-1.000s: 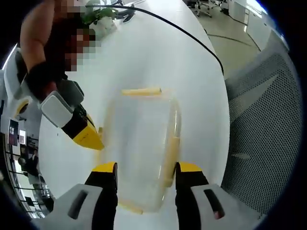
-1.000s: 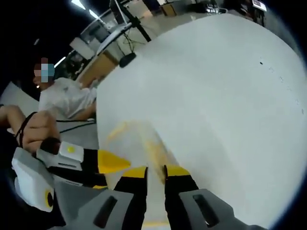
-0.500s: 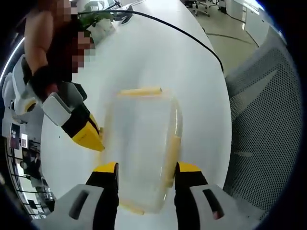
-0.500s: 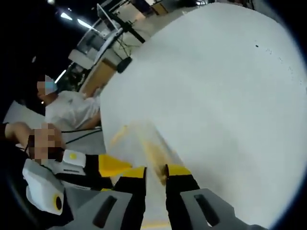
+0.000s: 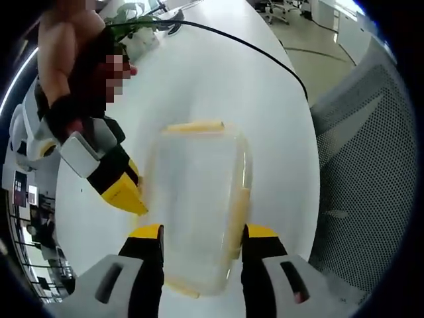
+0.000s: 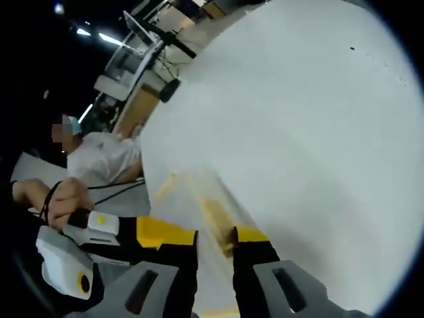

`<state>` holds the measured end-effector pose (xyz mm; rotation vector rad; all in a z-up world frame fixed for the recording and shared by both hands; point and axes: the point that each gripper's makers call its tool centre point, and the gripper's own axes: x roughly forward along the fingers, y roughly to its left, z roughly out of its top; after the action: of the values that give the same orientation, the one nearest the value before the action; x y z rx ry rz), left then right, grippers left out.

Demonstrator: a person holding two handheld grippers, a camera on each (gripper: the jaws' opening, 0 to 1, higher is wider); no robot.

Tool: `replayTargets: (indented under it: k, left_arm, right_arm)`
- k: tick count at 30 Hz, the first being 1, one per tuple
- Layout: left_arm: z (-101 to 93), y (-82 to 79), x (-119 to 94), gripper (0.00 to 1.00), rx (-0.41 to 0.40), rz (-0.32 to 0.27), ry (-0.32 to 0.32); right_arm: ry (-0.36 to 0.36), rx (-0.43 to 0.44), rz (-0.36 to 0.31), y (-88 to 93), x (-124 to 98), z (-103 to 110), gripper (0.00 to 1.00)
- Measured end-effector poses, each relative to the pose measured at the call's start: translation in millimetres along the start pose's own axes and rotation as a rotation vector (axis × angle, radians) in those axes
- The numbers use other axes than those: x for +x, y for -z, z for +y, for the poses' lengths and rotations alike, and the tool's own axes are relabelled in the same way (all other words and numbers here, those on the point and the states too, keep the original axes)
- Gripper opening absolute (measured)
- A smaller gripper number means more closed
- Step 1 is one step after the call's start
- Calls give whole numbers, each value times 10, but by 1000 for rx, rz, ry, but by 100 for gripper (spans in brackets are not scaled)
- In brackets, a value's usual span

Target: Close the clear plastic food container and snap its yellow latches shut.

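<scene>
The clear plastic container [image 5: 195, 199] lies on the white table [image 5: 218, 79] with its lid on. It has a yellow latch [image 5: 193, 126] at its far end and another [image 5: 237, 212] along its right side. My left gripper [image 5: 202, 232] straddles the container's near end, a jaw against each long side. My right gripper [image 5: 122, 189] comes in from the left, its yellow tips against the container's left edge. In the right gripper view my right gripper [image 6: 215, 238] has its jaws close together over a yellow side latch [image 6: 213, 212]. The left gripper [image 6: 156, 232] shows beside it.
A black cable [image 5: 265, 50] crosses the far table, with a green plant [image 5: 136, 23] beyond it. A grey mesh chair [image 5: 364, 165] stands off the table's right edge. A seated person in a white shirt [image 6: 99, 156] and desks with a monitor [image 6: 152, 33] lie past the table [image 6: 318, 132].
The right gripper has crept a little along the container's left edge, and the gap between its jaws looks slightly wider. The container and left gripper have stayed put.
</scene>
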<state>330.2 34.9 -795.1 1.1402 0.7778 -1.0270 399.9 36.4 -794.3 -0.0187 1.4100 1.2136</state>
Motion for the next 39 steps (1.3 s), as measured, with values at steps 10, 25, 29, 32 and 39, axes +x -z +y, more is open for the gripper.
replayTargets:
  k: [10, 25, 29, 32, 39]
  left_arm:
    - [16, 13, -26, 45, 28, -2, 1]
    - [19, 26, -1, 48, 94, -15, -50]
    - [-9, 19, 4, 53, 107, -25, -54]
    - [-65, -12, -22, 54, 77, -49, -52]
    - [-103, -163, -167, 49, -15, -146, -56]
  right_arm:
    - [-29, 8, 5, 62, 81, -2, 21]
    - [56, -127, -50, 20, 58, 54, 28]
    - [82, -150, -69, 19, 34, 20, 32]
    - [113, -166, -96, 2, -2, -32, 36]
    - [110, -159, -128, 74, -56, -21, 32]
